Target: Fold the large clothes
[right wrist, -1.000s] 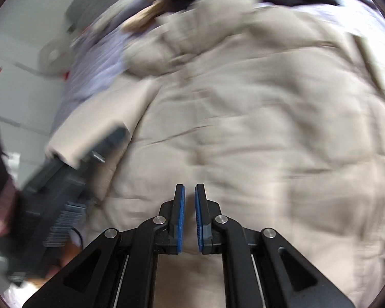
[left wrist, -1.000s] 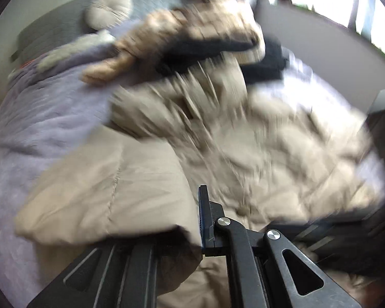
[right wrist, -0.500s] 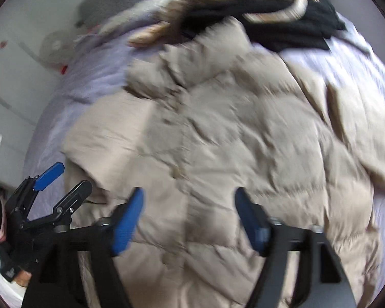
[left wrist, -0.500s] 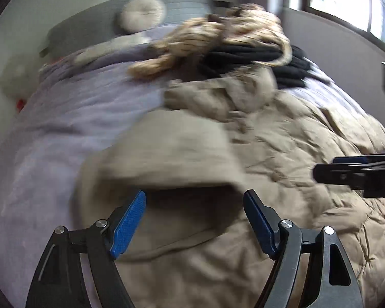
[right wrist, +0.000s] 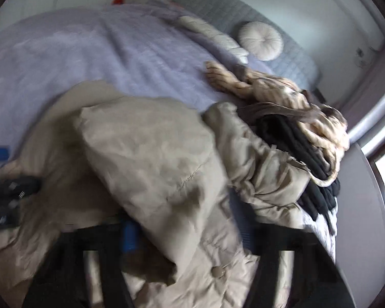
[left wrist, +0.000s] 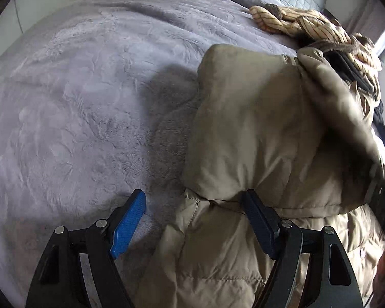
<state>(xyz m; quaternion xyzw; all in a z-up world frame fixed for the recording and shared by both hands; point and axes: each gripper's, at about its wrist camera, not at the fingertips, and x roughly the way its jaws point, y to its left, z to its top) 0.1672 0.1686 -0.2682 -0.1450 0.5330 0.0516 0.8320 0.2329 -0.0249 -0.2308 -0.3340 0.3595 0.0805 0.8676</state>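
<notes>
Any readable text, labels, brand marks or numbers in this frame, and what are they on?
None can be read. The beige puffer jacket, the lavender blanket, the striped garment, the round cushion and both grippers, left and right, show no lettering; the right wrist view is blurred.

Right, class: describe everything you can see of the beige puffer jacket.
The beige puffer jacket is quilted and padded, of smooth, slightly shiny fabric with stitched seams and a round button. It lies crumpled on the grey-lilac bedspread, one section folded over the body. The open left gripper straddles its edge. Its upper end lies against a heap of striped and black clothes.
</notes>
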